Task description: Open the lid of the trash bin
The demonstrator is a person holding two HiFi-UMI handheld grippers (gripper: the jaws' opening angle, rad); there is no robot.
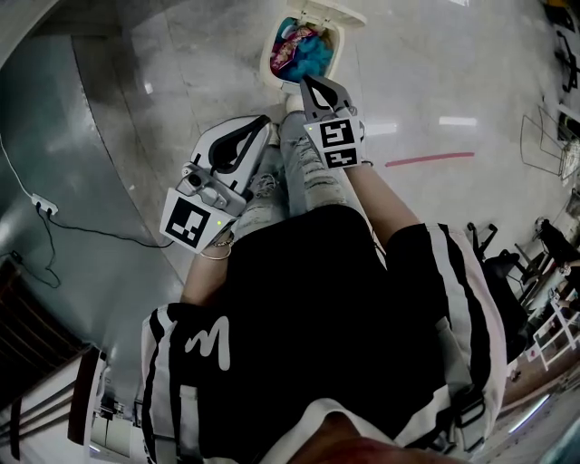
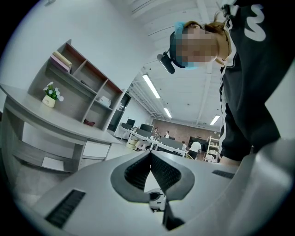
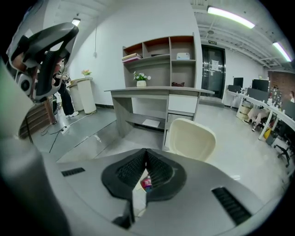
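The white trash bin (image 1: 268, 65) stands on the floor at the top of the head view, its cream lid (image 1: 333, 13) swung up and back. Blue and pink rubbish (image 1: 299, 50) fills the bin. My right gripper (image 1: 308, 82) hovers just in front of the bin's near rim, jaws shut and empty. In the right gripper view the raised lid (image 3: 191, 138) stands upright beyond the closed tips of that gripper (image 3: 146, 151). The left gripper (image 1: 264, 123) is lower left of the bin, away from it, shut on nothing. In the left gripper view it (image 2: 150, 154) points up at the office ceiling.
The person's legs in torn jeans (image 1: 308, 172) stand right below the bin. A grey desk with shelves (image 3: 156, 92) rises behind it. A cable and power strip (image 1: 41, 207) lie at the left, a red tape line (image 1: 430, 159) at the right, and metal racks (image 1: 548, 136) at the far right.
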